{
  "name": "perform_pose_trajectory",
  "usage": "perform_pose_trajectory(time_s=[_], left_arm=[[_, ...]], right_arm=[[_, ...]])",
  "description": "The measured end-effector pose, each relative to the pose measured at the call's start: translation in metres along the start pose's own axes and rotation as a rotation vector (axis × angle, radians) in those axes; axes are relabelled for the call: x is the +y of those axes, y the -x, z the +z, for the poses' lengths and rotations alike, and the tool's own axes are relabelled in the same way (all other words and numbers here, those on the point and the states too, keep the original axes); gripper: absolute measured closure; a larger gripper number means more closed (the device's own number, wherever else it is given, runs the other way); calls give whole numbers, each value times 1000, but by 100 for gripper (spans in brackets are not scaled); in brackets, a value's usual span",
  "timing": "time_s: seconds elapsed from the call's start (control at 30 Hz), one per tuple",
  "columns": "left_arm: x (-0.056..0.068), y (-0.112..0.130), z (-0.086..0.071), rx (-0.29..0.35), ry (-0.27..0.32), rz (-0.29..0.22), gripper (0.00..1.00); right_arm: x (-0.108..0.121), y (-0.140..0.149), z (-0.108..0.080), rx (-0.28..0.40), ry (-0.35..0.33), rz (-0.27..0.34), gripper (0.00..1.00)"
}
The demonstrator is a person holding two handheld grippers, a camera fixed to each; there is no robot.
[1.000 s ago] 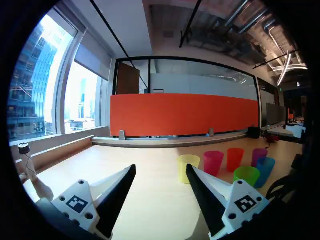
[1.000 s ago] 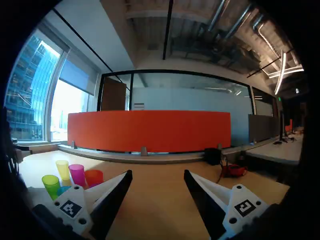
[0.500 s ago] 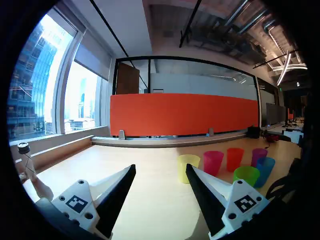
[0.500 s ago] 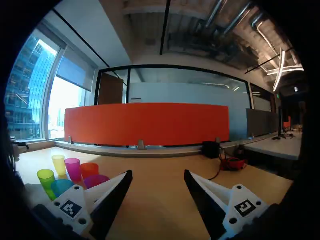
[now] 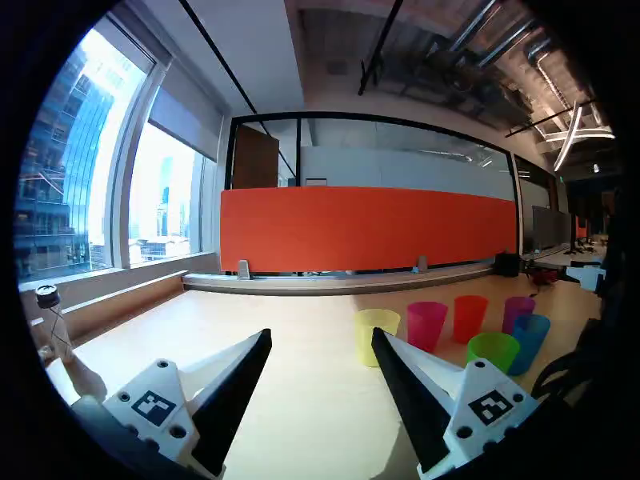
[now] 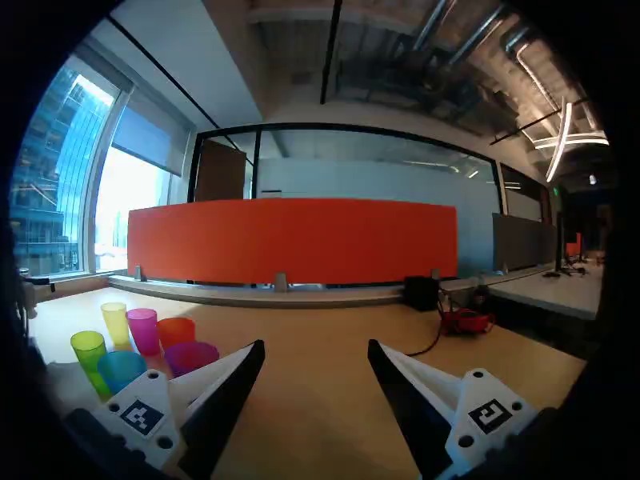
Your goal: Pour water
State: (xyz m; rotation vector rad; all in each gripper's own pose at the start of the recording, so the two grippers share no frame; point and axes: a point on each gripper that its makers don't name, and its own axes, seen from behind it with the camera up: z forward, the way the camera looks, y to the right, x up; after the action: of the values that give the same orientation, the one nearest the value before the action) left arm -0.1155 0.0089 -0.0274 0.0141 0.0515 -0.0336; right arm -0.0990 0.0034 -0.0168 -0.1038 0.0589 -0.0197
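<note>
Left gripper view: left gripper (image 5: pixel 320 334) wide, empty; clear plastic bottle with dark cap (image 5: pixel 54 326) stands far left, coloured translucent plastic cups (image 5: pixel 448 324) right. Right gripper view: right gripper (image 6: pixel 316 344) wide, empty, cups (image 6: pixel 144 346) at left. Recommend gripping bottle mid-body, upright.

**Right gripper held wide over the desk, cups off to one side**

The right gripper (image 6: pixel 315 349) hangs low above the pale wooden desk (image 6: pixel 320 416), its jaws spread wide with wood showing between them. To the left of its fingers stands a tight cluster of plastic cups: yellow cup (image 6: pixel 114 322), pink cup (image 6: pixel 144 330) and orange cup (image 6: pixel 175 331) in the back row, green cup (image 6: pixel 88 353), blue cup (image 6: pixel 122 371) and purple cup (image 6: pixel 192 357) in front. All are upright. Farther back a long orange partition (image 6: pixel 292 240) spans the desk, with a black box (image 6: pixel 418 293) and a red object (image 6: pixel 462 322) near its right end. Tall windows (image 6: pixel 48 184) line the left wall.
</note>
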Motion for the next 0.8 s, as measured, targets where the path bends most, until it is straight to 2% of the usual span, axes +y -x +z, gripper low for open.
perform_pose_trajectory(time_s=[0.8], left_arm=[[-1,0,0,0,0,-1,7]], right_arm=[[-2,-2,3,-3,-5,1,0]])
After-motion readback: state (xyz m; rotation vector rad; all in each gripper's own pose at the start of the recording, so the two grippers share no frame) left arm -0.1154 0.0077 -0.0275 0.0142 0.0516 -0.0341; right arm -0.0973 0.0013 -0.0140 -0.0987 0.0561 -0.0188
